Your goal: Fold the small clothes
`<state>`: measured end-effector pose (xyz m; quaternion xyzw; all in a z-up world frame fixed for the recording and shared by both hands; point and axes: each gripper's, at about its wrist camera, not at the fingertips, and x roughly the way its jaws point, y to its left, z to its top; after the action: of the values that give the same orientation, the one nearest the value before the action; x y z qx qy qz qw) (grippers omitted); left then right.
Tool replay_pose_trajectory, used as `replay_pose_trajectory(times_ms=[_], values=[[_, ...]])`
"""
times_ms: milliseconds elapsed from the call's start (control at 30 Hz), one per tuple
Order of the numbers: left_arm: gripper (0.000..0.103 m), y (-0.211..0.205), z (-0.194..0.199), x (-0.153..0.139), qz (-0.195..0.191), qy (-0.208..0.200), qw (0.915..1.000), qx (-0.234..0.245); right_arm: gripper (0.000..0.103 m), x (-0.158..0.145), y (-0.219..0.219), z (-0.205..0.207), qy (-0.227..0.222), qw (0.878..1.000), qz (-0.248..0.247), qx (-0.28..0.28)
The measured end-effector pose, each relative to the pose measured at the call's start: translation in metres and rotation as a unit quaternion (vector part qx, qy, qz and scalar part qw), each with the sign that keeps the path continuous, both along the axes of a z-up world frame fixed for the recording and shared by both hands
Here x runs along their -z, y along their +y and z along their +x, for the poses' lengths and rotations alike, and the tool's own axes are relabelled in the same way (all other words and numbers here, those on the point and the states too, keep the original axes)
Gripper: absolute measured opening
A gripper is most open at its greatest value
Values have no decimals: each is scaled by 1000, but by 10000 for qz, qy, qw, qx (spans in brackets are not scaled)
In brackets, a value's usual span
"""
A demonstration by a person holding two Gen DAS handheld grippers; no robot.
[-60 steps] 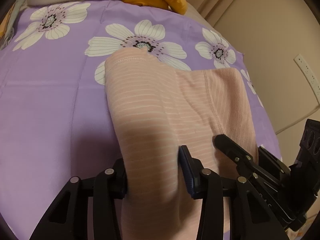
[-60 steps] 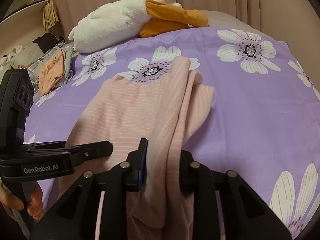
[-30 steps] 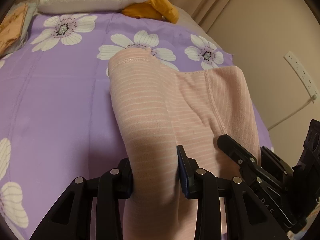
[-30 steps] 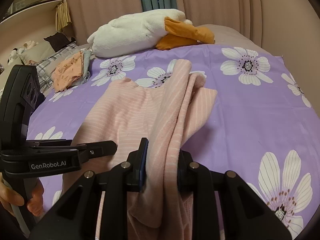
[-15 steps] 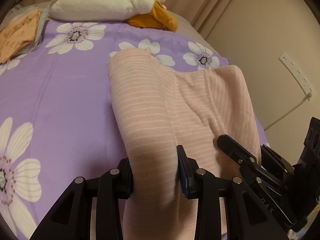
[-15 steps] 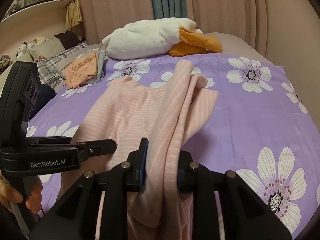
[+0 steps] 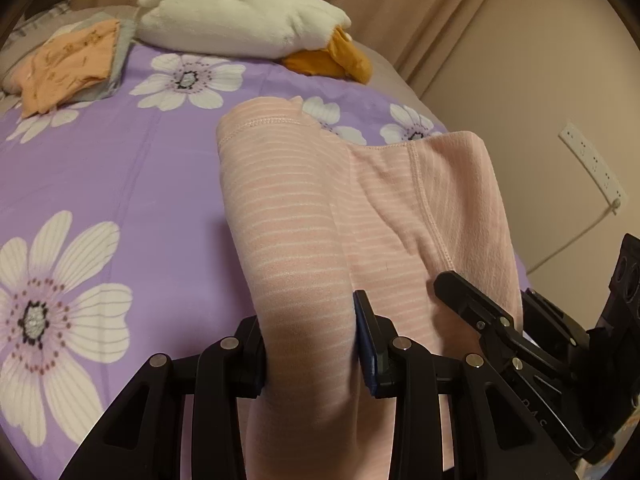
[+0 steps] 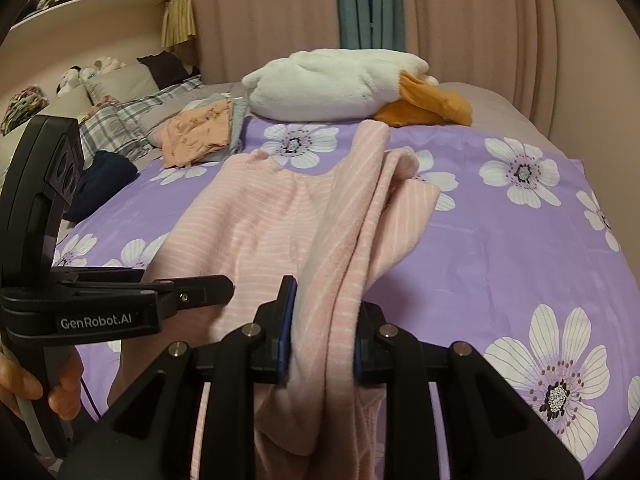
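A pink garment with thin white stripes (image 7: 304,216) (image 8: 256,216) stretches over the purple flowered bedspread (image 7: 120,184) (image 8: 500,248) towards me. My left gripper (image 7: 310,340) is shut on a thick fold at the garment's near left edge. My right gripper (image 8: 324,328) is shut on a bunched fold at its near right edge, with cloth hanging below the jaws. Each gripper shows in the other's view: the right gripper (image 7: 520,332) at the lower right, the left gripper (image 8: 184,292) at the lower left, held by a hand (image 8: 36,388).
A white and orange plush toy (image 7: 248,28) (image 8: 344,84) lies at the bed's far end. Folded orange and grey clothes (image 7: 68,60) (image 8: 200,132) sit at the far left, beside plaid pillows (image 8: 116,124) and a dark cloth (image 8: 104,184). A wall with a power strip (image 7: 592,160) is to the right.
Both grippers have drawn back and risen a little, dragging the pink garment along the bedspread; more of the bed, the plush toy and the folded clothes has come into view.
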<state>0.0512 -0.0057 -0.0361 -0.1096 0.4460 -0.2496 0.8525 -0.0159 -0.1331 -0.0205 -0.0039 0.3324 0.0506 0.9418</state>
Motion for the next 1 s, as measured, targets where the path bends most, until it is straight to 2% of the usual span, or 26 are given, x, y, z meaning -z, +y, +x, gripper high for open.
replay_pose_trajectory(times_ms=[533, 1000], values=[[34, 39, -24, -18, 60, -300, 9988, -375, 24, -16, 40, -4, -156, 9988, -75, -453], [34, 60, -18, -26, 91, -460, 9969, -634, 24, -24, 60, 12, -260, 9967, -63, -768]])
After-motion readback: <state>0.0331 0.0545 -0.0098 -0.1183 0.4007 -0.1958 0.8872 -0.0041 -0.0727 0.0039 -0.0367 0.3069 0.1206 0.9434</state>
